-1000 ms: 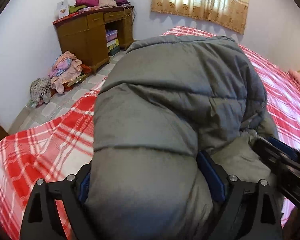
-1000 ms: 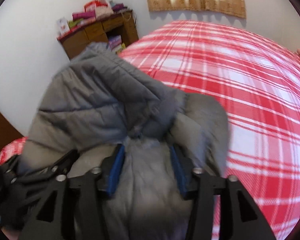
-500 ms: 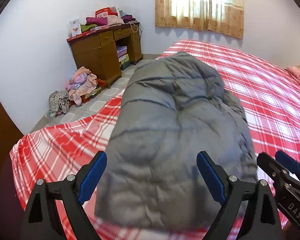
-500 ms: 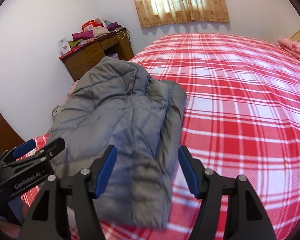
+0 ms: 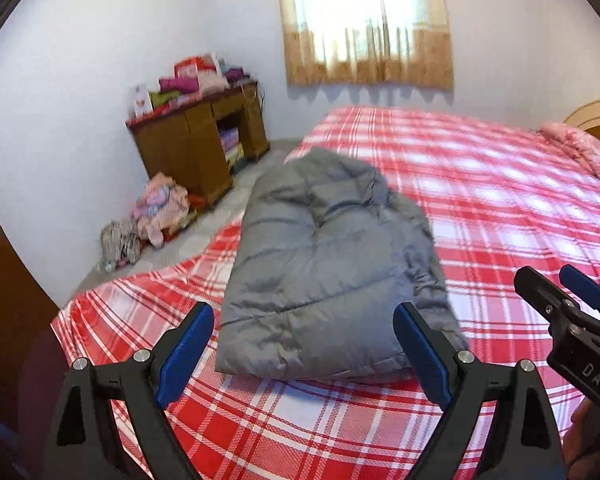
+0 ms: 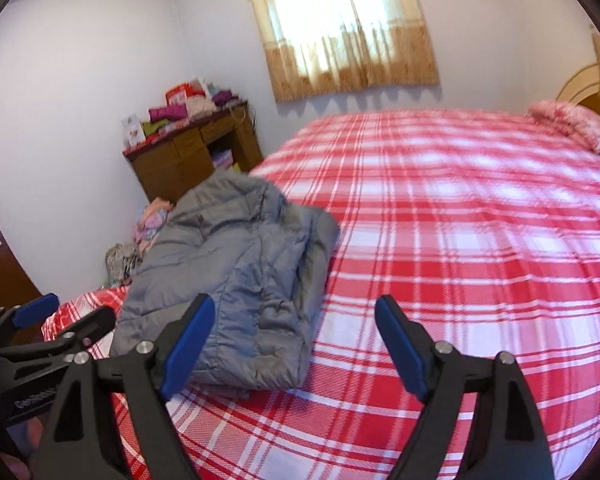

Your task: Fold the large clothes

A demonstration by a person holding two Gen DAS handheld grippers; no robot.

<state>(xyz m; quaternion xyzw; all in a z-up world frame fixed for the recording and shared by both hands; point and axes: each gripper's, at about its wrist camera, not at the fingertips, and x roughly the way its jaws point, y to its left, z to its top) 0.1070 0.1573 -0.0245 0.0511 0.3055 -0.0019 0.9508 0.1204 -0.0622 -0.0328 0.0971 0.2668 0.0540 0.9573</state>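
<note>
Grey quilted jacket [image 5: 328, 264] at bed [image 6: 480, 240] corner | plaid right bare

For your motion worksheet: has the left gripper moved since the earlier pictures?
Yes. The left gripper has pulled back off the grey jacket; against the desk, the view sits farther away.

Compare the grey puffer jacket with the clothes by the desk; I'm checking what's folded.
The grey puffer jacket lies on the bed as one flat, squared bundle; the clothes pile sits on the floor in a crumpled heap. The jacket is plain grey; the pile is mostly pink, with mixed patterns. Both gripper sets are clear of both.
</note>
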